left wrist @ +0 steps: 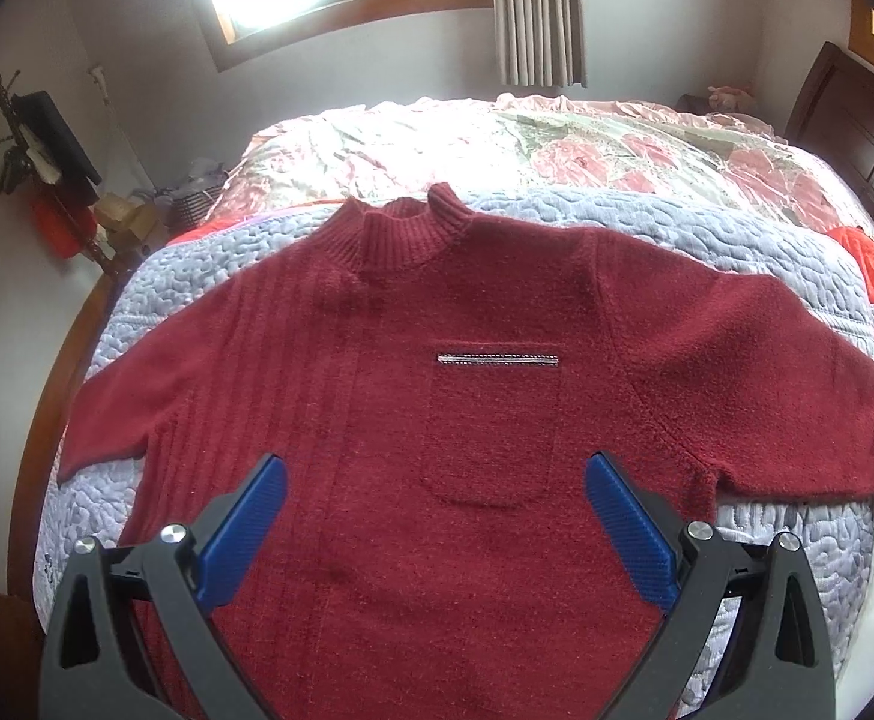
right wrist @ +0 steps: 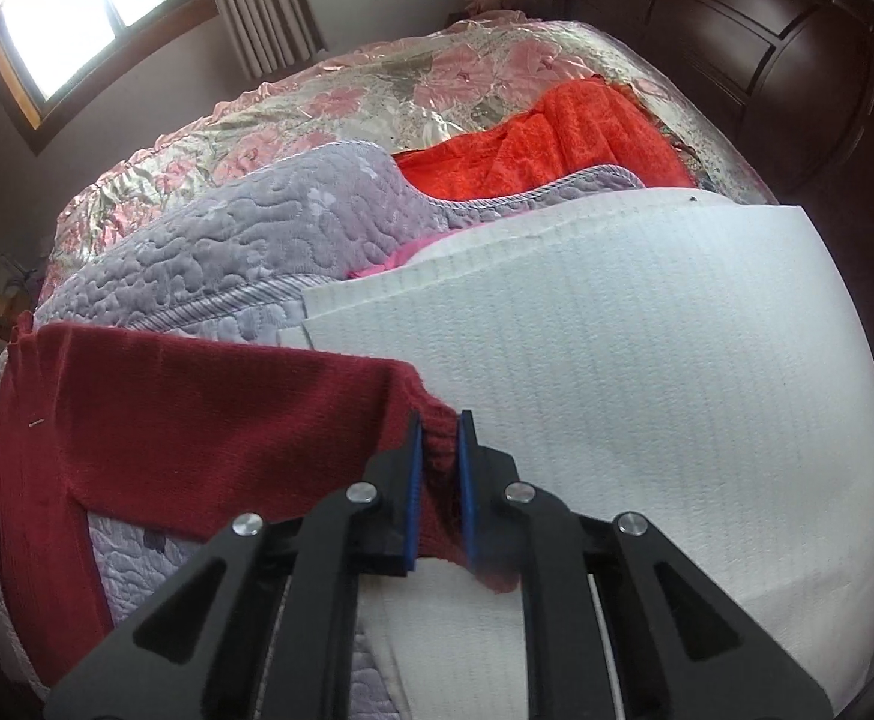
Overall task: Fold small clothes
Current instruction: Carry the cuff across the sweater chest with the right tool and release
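I see the dark red sweater point(left wrist: 467, 396) lying flat, front up, on the lilac quilt point(left wrist: 737, 240) over the bed. My left gripper point(left wrist: 436, 468) hangs above its lower body with jaws spread wide, holding nothing. My right gripper point(right wrist: 437, 426) is pinching the sleeve cuff point(right wrist: 437, 450), over the white cloth point(right wrist: 647, 372)

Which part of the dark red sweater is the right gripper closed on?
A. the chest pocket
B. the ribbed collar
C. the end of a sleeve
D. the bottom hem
C: in the right wrist view the right gripper pinches the cuff end of the sweater sleeve, over the white cloth.
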Tool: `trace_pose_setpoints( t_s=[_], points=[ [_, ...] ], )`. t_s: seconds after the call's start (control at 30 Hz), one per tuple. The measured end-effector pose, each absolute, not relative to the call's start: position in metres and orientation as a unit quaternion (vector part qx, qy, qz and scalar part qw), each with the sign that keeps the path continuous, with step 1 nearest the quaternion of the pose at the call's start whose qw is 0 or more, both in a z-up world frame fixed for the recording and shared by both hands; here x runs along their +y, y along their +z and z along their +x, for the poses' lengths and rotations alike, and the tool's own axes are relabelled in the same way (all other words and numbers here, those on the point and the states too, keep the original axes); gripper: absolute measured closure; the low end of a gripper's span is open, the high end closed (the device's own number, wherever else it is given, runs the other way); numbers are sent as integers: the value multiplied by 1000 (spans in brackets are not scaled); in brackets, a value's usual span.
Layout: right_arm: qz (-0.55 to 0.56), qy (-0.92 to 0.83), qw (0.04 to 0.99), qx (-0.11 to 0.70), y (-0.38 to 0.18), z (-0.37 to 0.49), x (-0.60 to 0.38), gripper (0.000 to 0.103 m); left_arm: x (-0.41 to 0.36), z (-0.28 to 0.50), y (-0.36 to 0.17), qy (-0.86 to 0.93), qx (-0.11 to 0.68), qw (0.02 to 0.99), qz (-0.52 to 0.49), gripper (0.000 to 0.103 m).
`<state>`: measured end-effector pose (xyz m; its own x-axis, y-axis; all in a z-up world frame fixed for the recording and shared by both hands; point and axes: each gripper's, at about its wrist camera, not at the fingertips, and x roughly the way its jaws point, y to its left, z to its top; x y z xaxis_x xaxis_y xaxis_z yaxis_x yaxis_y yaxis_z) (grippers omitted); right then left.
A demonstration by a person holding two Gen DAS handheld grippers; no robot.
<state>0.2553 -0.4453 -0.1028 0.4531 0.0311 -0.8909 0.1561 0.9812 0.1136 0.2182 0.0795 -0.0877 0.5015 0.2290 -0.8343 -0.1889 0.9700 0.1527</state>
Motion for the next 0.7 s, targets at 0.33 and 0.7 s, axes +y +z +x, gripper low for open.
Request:
trace_pose_setpoints(
  t_s=[0.33,0.7],
  points=[
    [77,113,856,499,-65,272,-281,94,126,217,-95,90,497,863,8,4],
    [70,277,816,502,-55,295,-91,94,188,197,-103,96,500,861,-6,4]
  ],
)
